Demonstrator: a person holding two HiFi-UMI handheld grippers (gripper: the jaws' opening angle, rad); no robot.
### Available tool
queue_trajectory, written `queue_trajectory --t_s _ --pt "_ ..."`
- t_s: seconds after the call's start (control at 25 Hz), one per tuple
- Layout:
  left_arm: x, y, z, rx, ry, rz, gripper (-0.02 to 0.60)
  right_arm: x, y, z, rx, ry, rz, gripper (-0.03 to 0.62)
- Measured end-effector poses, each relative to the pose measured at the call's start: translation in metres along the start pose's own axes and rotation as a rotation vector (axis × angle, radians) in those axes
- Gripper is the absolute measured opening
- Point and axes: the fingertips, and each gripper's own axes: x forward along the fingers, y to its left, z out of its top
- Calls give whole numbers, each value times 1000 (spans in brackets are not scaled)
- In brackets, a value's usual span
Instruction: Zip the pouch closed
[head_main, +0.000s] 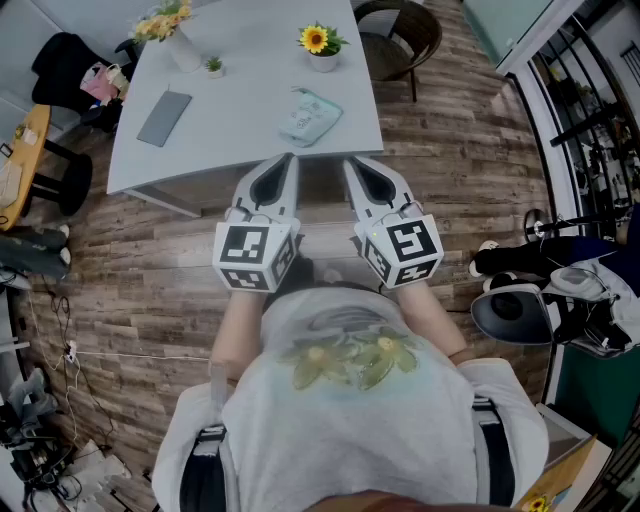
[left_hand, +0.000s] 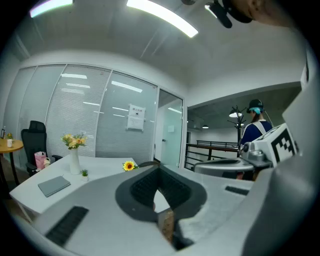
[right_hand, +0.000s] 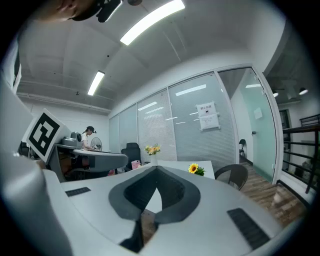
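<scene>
Left fingers: clenched tip to tip on the left gripper (left_hand: 159, 169); nothing is caught between the dark ribbed pads.
Right fingers: shut tight as well on the right gripper (right_hand: 156, 171); nothing is gripped there either.
Gripper pose: both are held side by side and close to level, tips aimed at the table's near edge. The marker cubes are kept close to the person's chest, and the two tips are kept apart from each other.
Pouch: the pale teal soft pouch (head_main: 311, 116) is seen lying flat on the table near its front edge. It sits just ahead of the gripper tips and is touched by neither. How far the zip is drawn cannot be told.
Table: a pale grey rectangular table (head_main: 250, 100) is seen ahead of the person.
Also on it: a flat grey slab (head_main: 164, 117) is laid well left of the pouch. A sunflower in a small white pot (head_main: 318, 45) is set behind the pouch, and a white vase of yellow flowers (head_main: 172, 35) is placed at the far left corner.
Around: a wood-plank floor (head_main: 150, 280) is seen below, and a dark brown chair (head_main: 405, 35) is placed beyond the table's right side.
</scene>
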Motion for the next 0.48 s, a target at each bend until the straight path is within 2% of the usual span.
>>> queue_trajectory --t_s 0.48 --pt "-2 10 -12 -36 31 3 5 3 -8 -6 8 -17 -7 17"
